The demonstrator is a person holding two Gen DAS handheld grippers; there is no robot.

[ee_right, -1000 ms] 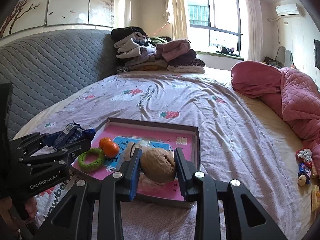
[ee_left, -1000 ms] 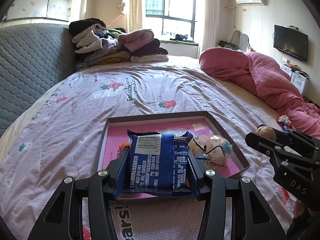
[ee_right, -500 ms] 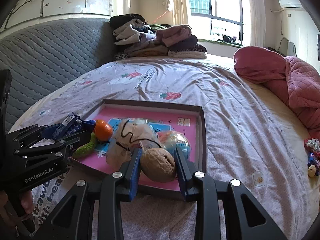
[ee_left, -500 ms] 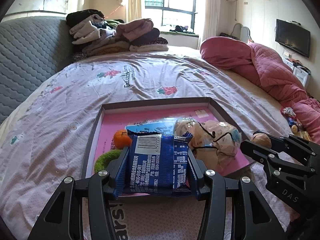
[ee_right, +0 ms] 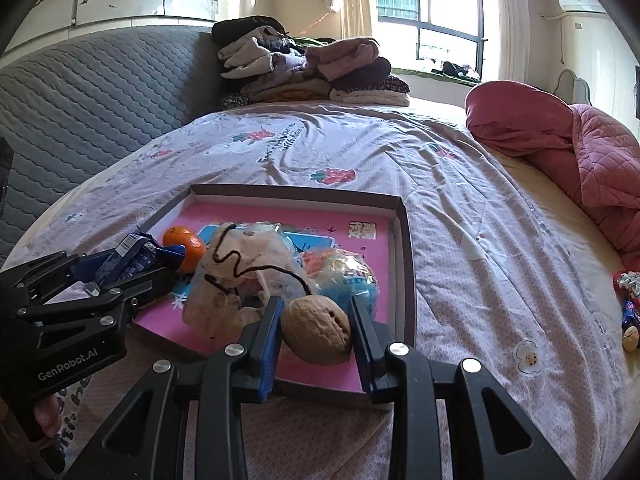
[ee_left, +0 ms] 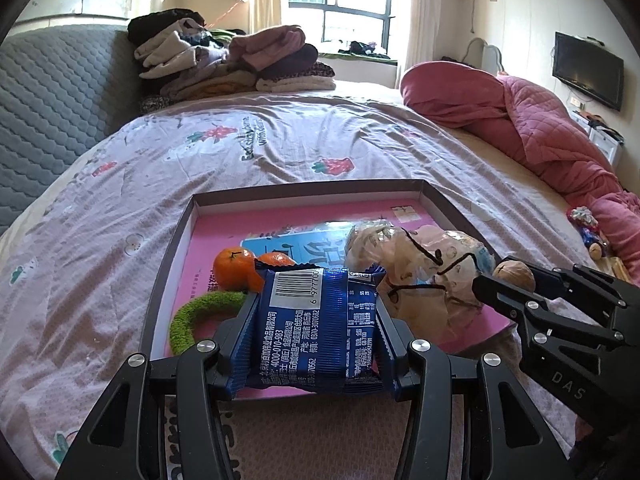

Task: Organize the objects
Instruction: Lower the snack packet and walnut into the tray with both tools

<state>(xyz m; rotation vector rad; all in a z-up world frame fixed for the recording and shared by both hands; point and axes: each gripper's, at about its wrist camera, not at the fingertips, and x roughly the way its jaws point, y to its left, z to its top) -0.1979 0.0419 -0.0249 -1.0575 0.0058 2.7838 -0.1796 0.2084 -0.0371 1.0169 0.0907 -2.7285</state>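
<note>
Currently the blue snack packet [ee_left: 318, 328] — light, crushable — is pinched across its sides by the left gripper [ee_left: 316, 336], and the hard, round walnut [ee_right: 316, 330] is clamped by the right gripper [ee_right: 316, 332], both held over the near edge of the tray [ee_right: 404, 216].

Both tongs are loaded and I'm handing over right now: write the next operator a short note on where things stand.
Left tongs: shut on the blue snack packet, over the near edge of the tray.
Right tongs: shut on the walnut, over the tray's near right part.
Already in the tray: two oranges, green ring, crumpled bag with black cord, blue-and-white wrapped ball.
Left to do: release packet and walnut into the tray; a few small items lie on the bedsheet to the right, not yet collected.
</note>
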